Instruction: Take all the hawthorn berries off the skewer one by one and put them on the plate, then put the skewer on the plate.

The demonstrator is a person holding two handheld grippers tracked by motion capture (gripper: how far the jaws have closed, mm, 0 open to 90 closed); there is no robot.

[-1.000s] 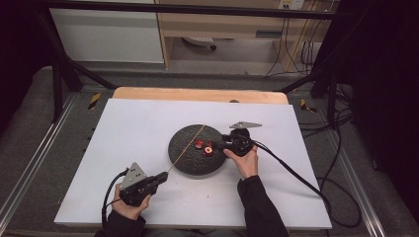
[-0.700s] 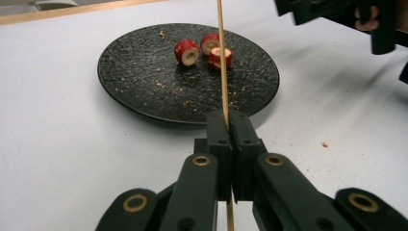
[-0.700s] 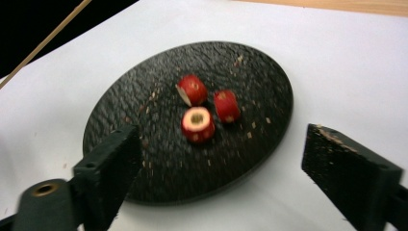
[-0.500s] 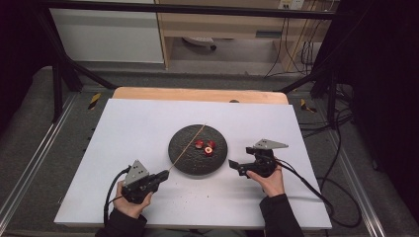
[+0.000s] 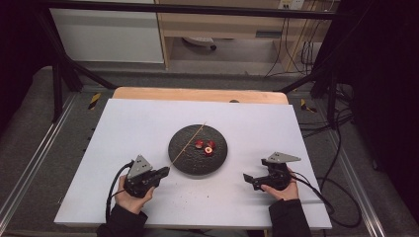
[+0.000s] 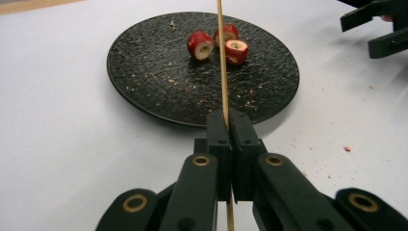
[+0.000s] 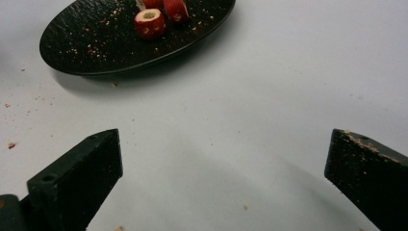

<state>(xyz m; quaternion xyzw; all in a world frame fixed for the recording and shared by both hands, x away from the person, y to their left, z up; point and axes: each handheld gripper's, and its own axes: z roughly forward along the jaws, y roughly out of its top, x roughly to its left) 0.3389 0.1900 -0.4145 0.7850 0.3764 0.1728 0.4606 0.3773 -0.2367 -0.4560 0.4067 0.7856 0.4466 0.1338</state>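
Note:
A round black plate [image 5: 185, 158] sits mid-table with three red fruit slices [image 5: 206, 146] that have pale cores. My left gripper [image 5: 165, 172] lies just left of the plate, shut on a thin wooden skewer [image 5: 188, 144] that slants over the plate. In the left gripper view the skewer [image 6: 222, 62] runs up from the closed jaws [image 6: 229, 120] past the slices [image 6: 200, 44]. My right gripper [image 5: 249, 180] rests low on the table to the right of the plate. Its jaws [image 7: 223, 149] have just been opening and stand wide apart with nothing between them, the plate [image 7: 86, 48] ahead.
The white tabletop [image 5: 138, 123] carries scattered crumbs [image 7: 9, 144] around the plate. A wooden strip [image 5: 197, 95] borders the far edge. Cables [image 5: 336, 163] trail off the right side, and black frame posts [image 5: 59, 74] stand at the back corners.
My right gripper has drawn back from over the plate, to the right and toward the person, and its jaws have opened wide. The left gripper and skewer have stayed put.

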